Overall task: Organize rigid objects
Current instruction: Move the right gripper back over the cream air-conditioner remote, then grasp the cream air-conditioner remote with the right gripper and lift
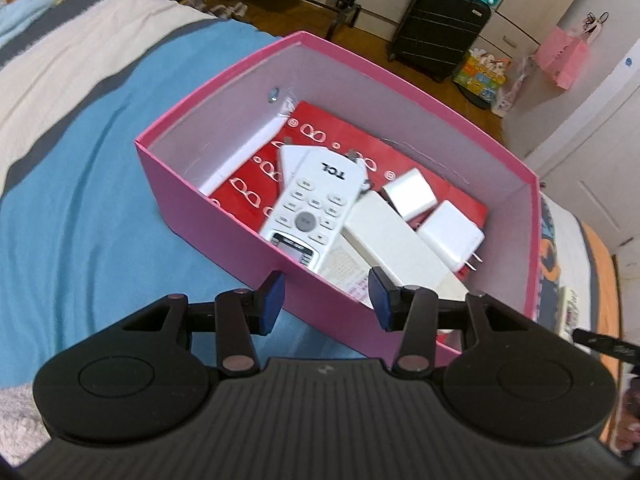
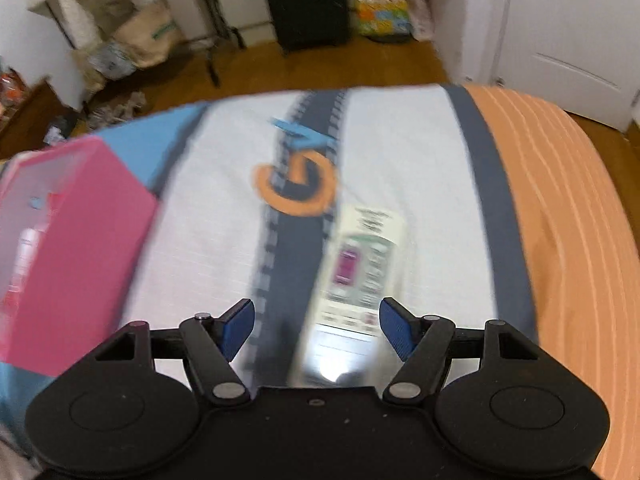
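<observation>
The left tool [image 1: 327, 298] is spread, with nothing between its blue pads [image 1: 273, 300]; it hangs over the near wall of the pink box [image 1: 208, 236], which is open at the top and stands on the bed [image 1: 80, 184]; inside the box a white remote control [image 1: 316, 208] marked TCL lies on a red card [image 1: 240, 196] with white ring patterns; just beside the remote, to the right, lies a long white block [image 1: 396, 240], and further right two white chargers [image 1: 410, 194] [image 1: 450, 234] rest close together, the nearer one showing its metal prongs; a small round metal piece [image 1: 273, 94] is seen on the far inner wall. The right tool [image 2: 316, 326] is also spread and holds nothing; between and just ahead of its fingers [image 2: 238, 328] a flat white package [image 2: 360, 268] with a purple mark and printed text lies on the bed cover [image 2: 420, 160], partly over a dark stripe [image 2: 284, 280]; the picture is blurred, so the print cannot be read; the pink box [image 2: 72, 256] stands to the left of this tool, apart from the package; beyond the bed are a wooden floor [image 2: 400, 64], a black suitcase [image 2: 304, 4] and a white door [image 2: 568, 32].
</observation>
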Motion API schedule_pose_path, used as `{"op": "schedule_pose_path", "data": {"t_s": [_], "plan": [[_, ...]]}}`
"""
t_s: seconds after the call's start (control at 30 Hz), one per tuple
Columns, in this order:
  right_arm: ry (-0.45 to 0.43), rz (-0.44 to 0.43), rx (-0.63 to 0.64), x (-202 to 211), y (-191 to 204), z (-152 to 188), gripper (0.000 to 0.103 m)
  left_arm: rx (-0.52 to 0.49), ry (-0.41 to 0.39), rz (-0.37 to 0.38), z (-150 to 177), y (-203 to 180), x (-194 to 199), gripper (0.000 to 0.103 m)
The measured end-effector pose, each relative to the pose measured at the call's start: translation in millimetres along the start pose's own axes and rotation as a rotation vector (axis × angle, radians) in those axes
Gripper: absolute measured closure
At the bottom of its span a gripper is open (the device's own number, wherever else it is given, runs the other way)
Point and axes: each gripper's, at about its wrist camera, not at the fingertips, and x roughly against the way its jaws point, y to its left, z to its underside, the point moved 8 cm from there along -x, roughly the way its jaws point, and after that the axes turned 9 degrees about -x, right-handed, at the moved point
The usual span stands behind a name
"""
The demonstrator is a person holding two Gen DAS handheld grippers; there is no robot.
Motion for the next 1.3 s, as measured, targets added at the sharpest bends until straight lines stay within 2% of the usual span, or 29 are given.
{"op": "schedule_pose_path", "data": {"t_s": [0.07,0.17,0.2,0.23,0.33,0.47,0.57,0.77,1.03,1.3], "plan": [[0.002,0.041,0.025,-15,-7,4,0.029,0.008,0.011,0.029,0,-2,0,0.058],[0.031,0.089,0.04,-39,-13,8,0.029,-0.001,0.008,0.027,1,-4,0,0.058],[0.02,0.099,0.037,-45,-14,8,0.026,0.0,0.008,0.031,2,-4,0,0.058],[-0.012,0.102,0.043,-48,-13,5,0.026,0.002,0.009,0.037,2,-4,0,0.058],[-0.057,0.102,0.066,-49,-13,-3,0.038,-0.001,0.01,0.046,2,-3,0,0.059],[-0.032,0.093,0.044,-46,-15,-5,0.04,-0.049,-0.005,0.054,1,-9,7,0.059],[-0.051,0.083,0.028,-38,-14,-3,0.041,-0.062,-0.007,0.062,2,-12,8,0.06],[-0.12,0.009,0.036,-2,11,8,0.042,-0.043,0.001,0.082,3,-11,8,0.059],[-0.192,-0.157,0.129,43,64,28,0.045,-0.029,0.005,0.102,3,-7,7,0.059],[-0.28,-0.242,0.163,70,98,39,0.048,-0.016,0.005,0.11,3,-5,5,0.059]]}}
